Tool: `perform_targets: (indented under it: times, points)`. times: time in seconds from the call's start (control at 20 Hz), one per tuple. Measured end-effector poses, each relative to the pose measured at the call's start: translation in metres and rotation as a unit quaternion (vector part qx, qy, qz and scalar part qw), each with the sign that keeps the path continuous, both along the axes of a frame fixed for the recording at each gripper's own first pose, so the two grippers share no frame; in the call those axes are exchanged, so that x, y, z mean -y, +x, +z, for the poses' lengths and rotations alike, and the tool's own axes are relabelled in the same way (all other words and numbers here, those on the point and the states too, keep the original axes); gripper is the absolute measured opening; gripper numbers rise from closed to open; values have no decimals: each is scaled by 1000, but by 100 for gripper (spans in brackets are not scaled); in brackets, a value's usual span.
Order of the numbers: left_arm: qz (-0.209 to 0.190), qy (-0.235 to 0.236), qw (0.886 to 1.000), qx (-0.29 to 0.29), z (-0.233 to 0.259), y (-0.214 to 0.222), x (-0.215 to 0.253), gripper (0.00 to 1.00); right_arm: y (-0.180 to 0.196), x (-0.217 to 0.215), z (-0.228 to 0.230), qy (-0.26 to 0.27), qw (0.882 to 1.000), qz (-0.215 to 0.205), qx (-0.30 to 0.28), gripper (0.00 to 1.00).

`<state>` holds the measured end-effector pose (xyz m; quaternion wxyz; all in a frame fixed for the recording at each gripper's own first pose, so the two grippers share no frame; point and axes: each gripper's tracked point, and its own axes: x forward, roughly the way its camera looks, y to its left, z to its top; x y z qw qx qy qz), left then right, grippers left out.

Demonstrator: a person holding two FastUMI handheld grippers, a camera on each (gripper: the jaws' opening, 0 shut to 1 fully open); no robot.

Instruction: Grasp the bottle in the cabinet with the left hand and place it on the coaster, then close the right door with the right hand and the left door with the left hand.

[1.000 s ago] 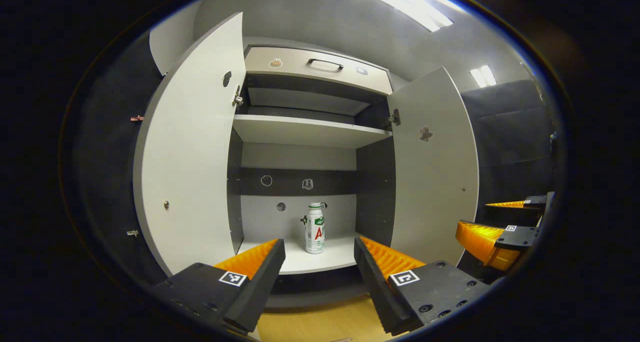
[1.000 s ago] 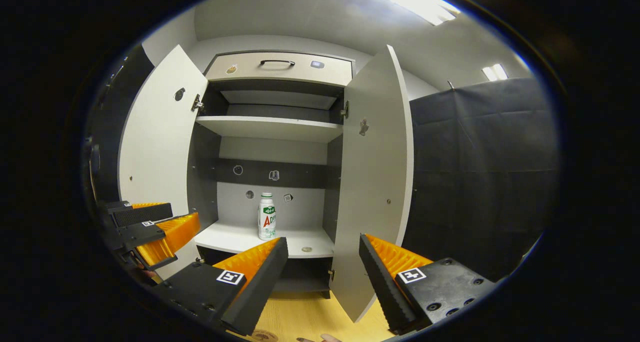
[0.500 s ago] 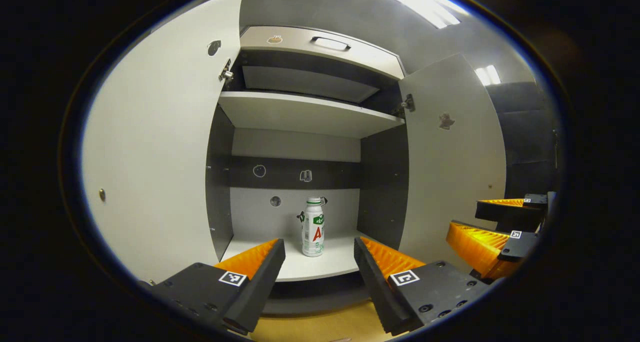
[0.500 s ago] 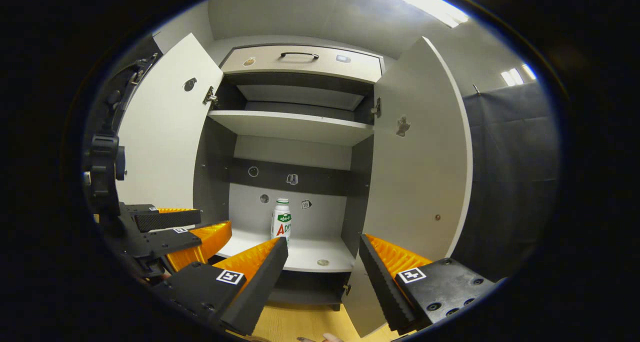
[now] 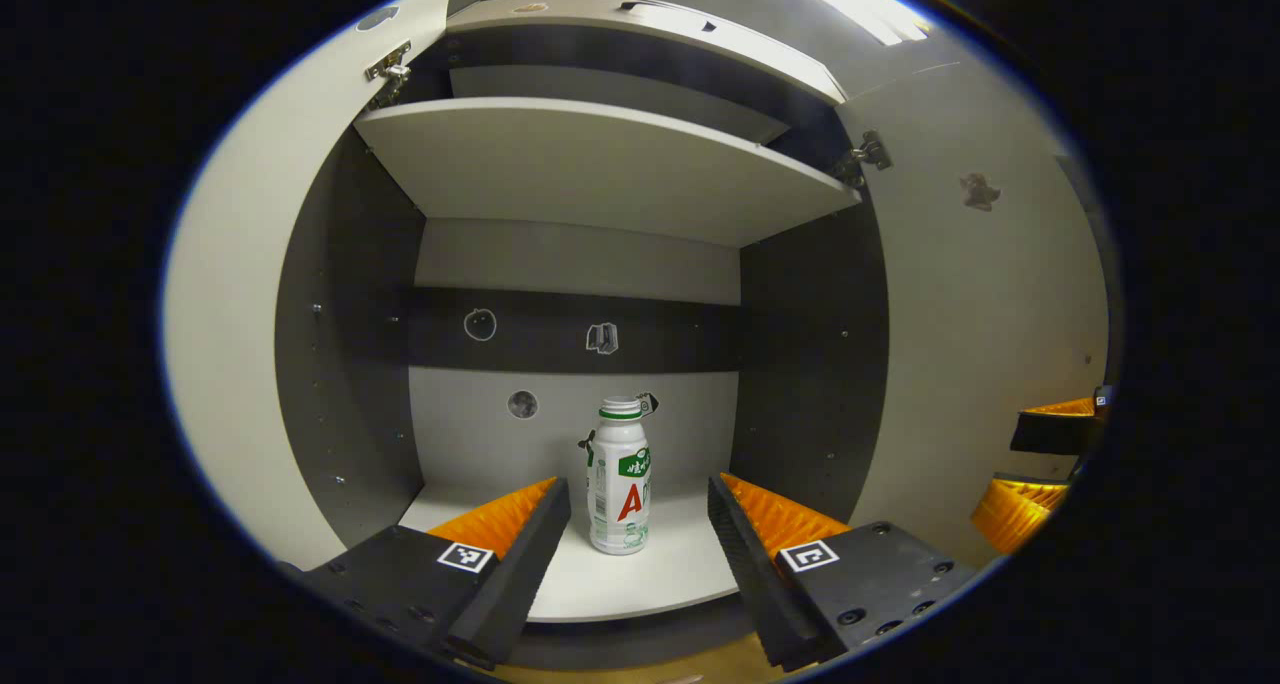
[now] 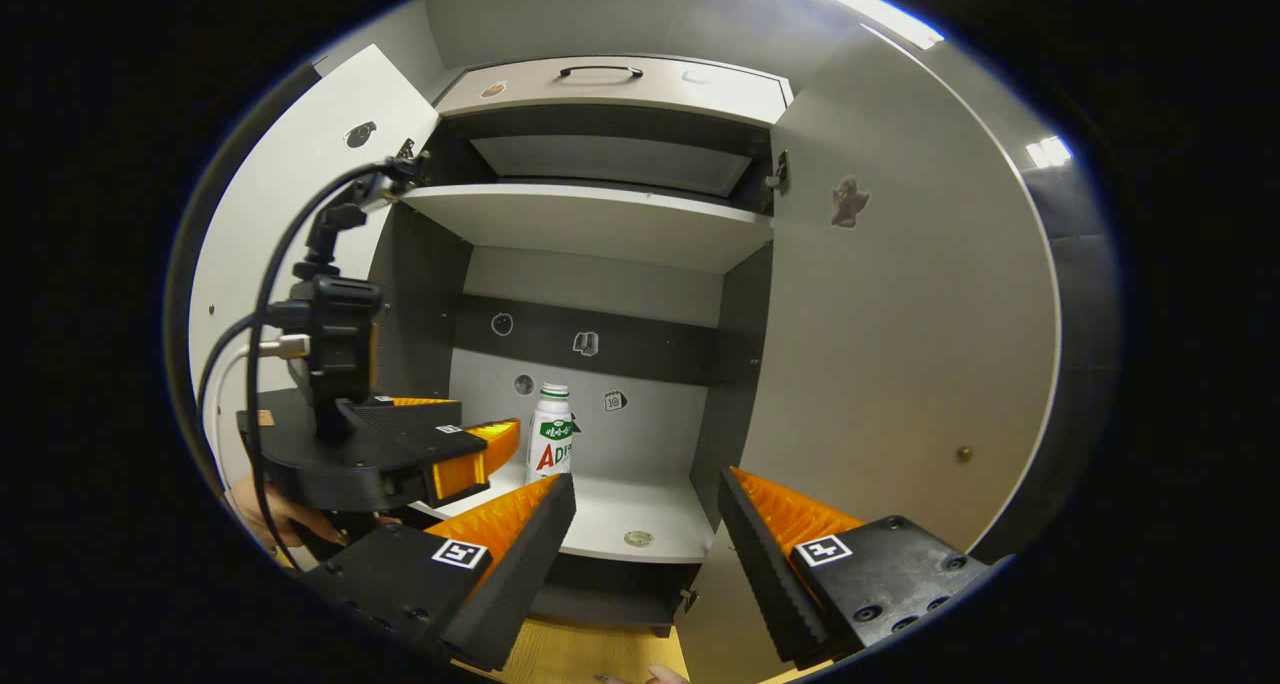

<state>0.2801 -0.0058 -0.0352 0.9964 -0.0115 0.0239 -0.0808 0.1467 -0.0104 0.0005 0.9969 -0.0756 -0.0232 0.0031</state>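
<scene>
A white bottle [image 5: 620,474] with a green-and-red label stands upright on the cabinet's lower shelf [image 5: 670,579], near the back wall. My left gripper [image 5: 638,486] is open at the shelf's front edge, and the bottle is centred beyond its fingers, untouched. In the right gripper view the left gripper [image 6: 490,426] reaches toward the bottle [image 6: 550,434] from the left, held by a hand [image 6: 270,509]. My right gripper [image 6: 645,486] is open and empty in front of the shelf. It also shows at the edge of the left gripper view as the right gripper [image 5: 1045,461]. Both doors stand open: left door [image 5: 230,364], right door [image 6: 900,314].
An upper shelf [image 5: 600,164] roofs the bottle's compartment, with a handled drawer [image 6: 600,74] above it. A small round disc [image 6: 637,538] lies near the lower shelf's front edge. A wooden tabletop [image 6: 600,654] shows below the cabinet. Cables trail from the left gripper's camera mount [image 6: 335,324].
Both grippers have moved forward toward the cabinet, the left one farther, up to the lower shelf's edge. The bottle has not moved and both grippers stay open.
</scene>
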Motion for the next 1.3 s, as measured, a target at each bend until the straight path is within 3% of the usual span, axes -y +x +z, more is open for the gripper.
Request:
perform_targets:
  times: [0.45, 0.65, 0.8, 1.2, 1.3]
  points:
    - [25, 31, 999, -10, -33, 81, 1, 88, 45, -7, -21, -5, 998, 57, -15, 96]
    - [31, 12, 999, -13, -40, 106, 0, 88, 60, -5, -27, 11, 997, 71, -23, 96]
    - [35, 22, 999, -13, -42, 121, -3, 88, 72, -2, -28, 12, 997, 74, -22, 96]
    - [12, 28, 999, -23, -52, 149, 7, 87, 95, -9, -28, 38, 995, 88, -16, 95]
    - [8, 30, 999, -21, -52, 149, 7, 80, 101, -7, -34, 39, 996, 84, -20, 95]
